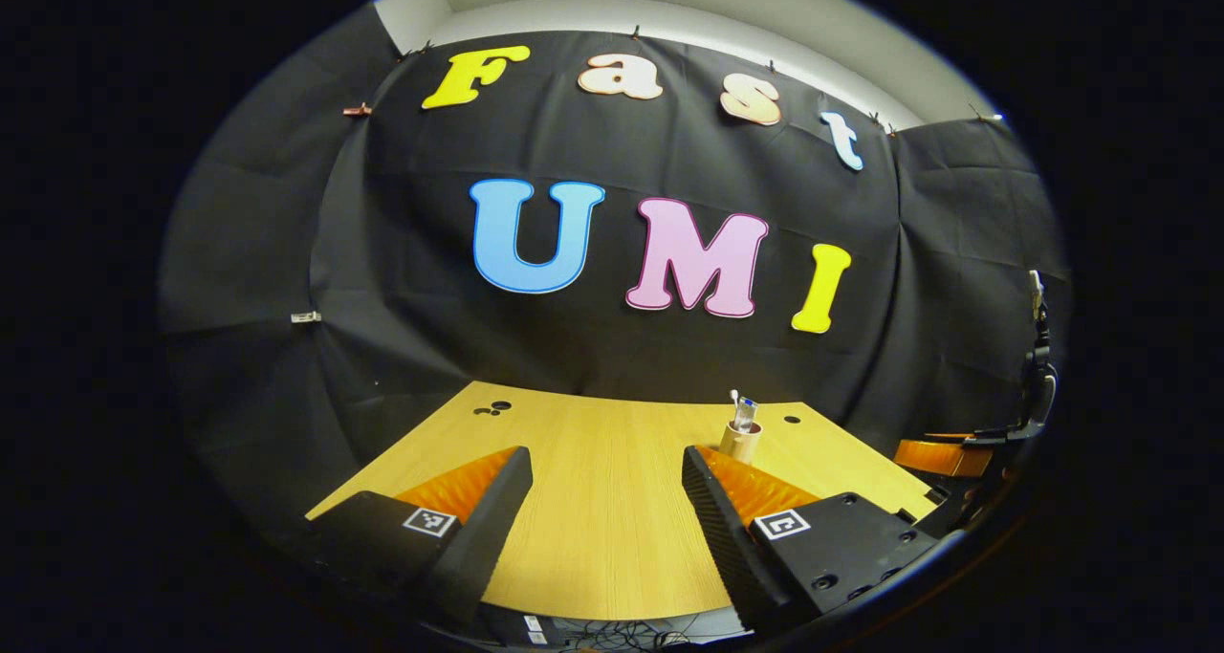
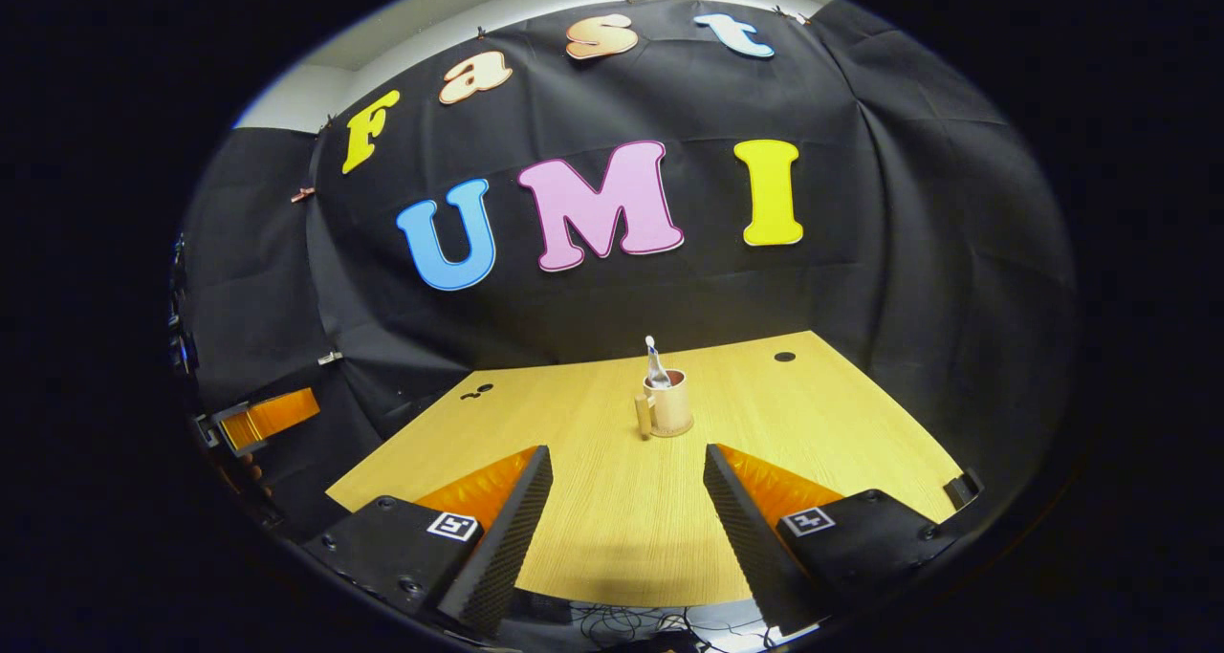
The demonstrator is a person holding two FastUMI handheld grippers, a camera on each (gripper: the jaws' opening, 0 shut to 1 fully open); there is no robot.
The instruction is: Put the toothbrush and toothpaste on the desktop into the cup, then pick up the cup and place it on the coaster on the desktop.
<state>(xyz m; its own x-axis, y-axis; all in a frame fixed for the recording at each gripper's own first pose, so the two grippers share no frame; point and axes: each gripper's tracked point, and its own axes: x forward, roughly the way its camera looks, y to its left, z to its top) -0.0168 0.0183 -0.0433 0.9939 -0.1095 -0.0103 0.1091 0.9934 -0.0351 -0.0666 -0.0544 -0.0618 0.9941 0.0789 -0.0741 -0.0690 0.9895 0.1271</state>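
A tan cup (image 2: 668, 409) with its handle turned left stands upright on the wooden desktop (image 2: 813, 424), toward the back middle. A toothbrush (image 2: 652, 355) and a toothpaste tube (image 1: 747, 410) stick up out of it. In the left gripper view the cup (image 1: 741, 441) shows just beyond my right-hand finger. My left gripper (image 1: 604, 486) is open with nothing in it, held near the front edge. My right gripper (image 2: 626, 489) is also open and holds nothing, well short of the cup. The two grippers are far apart.
Cable holes (image 2: 784, 357) mark the desktop's back corners. The other gripper shows at the far right (image 1: 942, 457) of the left gripper view and at the far left (image 2: 268, 416) of the right gripper view. Cables (image 2: 622, 624) hang below the front edge.
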